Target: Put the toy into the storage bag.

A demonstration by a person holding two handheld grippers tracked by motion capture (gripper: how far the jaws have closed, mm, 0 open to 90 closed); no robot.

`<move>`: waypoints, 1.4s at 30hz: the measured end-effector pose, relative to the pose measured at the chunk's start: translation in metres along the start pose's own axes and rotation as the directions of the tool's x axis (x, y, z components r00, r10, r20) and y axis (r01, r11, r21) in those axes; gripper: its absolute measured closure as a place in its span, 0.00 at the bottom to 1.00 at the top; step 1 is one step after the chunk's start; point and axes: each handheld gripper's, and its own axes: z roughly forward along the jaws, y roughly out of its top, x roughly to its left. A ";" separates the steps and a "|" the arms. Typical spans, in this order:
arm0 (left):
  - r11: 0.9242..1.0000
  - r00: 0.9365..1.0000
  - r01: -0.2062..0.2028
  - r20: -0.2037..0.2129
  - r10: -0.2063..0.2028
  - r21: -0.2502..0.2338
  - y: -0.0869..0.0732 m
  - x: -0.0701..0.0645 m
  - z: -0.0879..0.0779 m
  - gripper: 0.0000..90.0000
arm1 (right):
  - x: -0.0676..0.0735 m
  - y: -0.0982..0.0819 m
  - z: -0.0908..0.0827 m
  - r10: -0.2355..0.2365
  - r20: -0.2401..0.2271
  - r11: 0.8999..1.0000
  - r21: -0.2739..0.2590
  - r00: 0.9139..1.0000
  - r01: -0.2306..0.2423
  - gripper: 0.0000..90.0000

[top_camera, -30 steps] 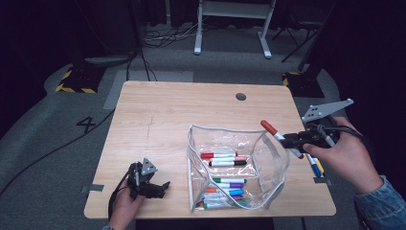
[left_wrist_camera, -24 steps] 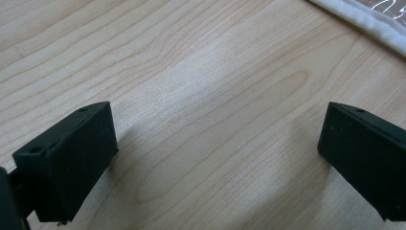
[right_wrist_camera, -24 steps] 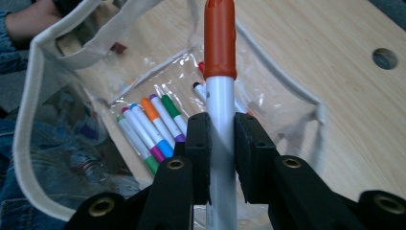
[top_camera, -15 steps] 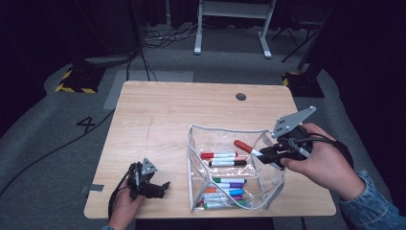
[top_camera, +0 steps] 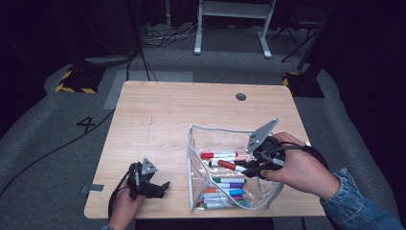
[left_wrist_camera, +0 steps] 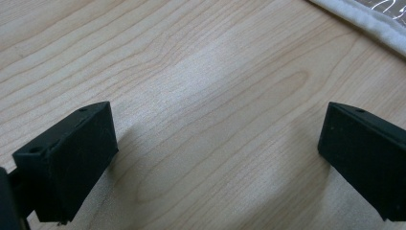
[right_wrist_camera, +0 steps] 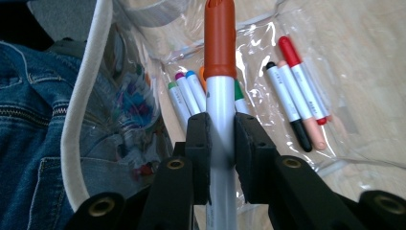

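Orange-capped marker (right_wrist_camera: 219,96) clamped in right tongs (right_wrist_camera: 221,132) over pouch (top_camera: 194,158) (left tongs (left_wrist_camera: 215,158) gape, apparently empty).

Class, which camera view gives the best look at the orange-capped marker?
The right gripper view: the orange-capped marker stands close up, clamped between the jaws. The high view shows it small, over the clear pouch. The left gripper view shows table.

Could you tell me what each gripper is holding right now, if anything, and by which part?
The right gripper clamps a white-barrelled marker with an orange-red cap on its barrel, just below the cap. The left gripper holds nothing; its jaws stand open above the wooden table.
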 end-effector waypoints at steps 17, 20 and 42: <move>1.000 1.000 -0.001 0.001 0.001 0.002 0.000 0.000 0.000 0.00 | 0.007 0.018 0.043 -0.083 -0.088 0.981 0.170 0.993 0.097 0.85; 1.000 1.000 0.000 0.002 0.000 0.003 0.000 0.000 0.000 0.00 | 0.006 0.020 0.052 -0.093 -0.104 0.974 0.196 0.990 0.112 0.85; 1.000 1.000 0.000 0.000 0.000 -0.001 0.000 0.000 0.000 0.00 | -0.001 0.022 0.105 -0.078 -0.167 0.954 0.274 0.983 0.122 0.85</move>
